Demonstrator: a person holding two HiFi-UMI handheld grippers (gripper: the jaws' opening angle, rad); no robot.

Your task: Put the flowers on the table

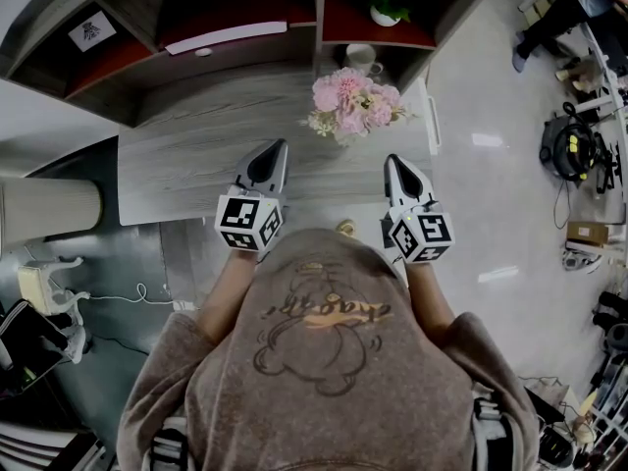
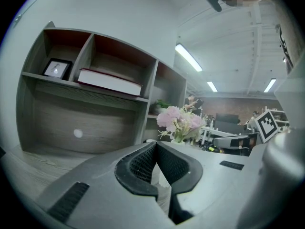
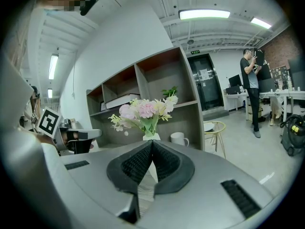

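Observation:
A bunch of pink and cream flowers (image 1: 353, 104) in a white vase stands on the grey wooden table (image 1: 196, 170), towards its right end. The flowers (image 2: 180, 122) show beyond my left jaws, and the same flowers (image 3: 143, 112) stand straight ahead in the right gripper view. My left gripper (image 1: 276, 151) hovers over the table's near part, left of the flowers, shut and empty. My right gripper (image 1: 393, 163) hangs just below and right of the flowers, jaws also shut with nothing between them. Neither gripper touches the vase.
A grey shelf unit (image 1: 245, 27) rises behind the table, holding a framed picture (image 1: 91, 30), a flat book (image 1: 226, 37), a white mug (image 1: 360, 58) and a small potted plant (image 1: 385, 3). A yellow-framed chair (image 3: 216, 128) and a person (image 3: 251, 87) stand on the floor to the right.

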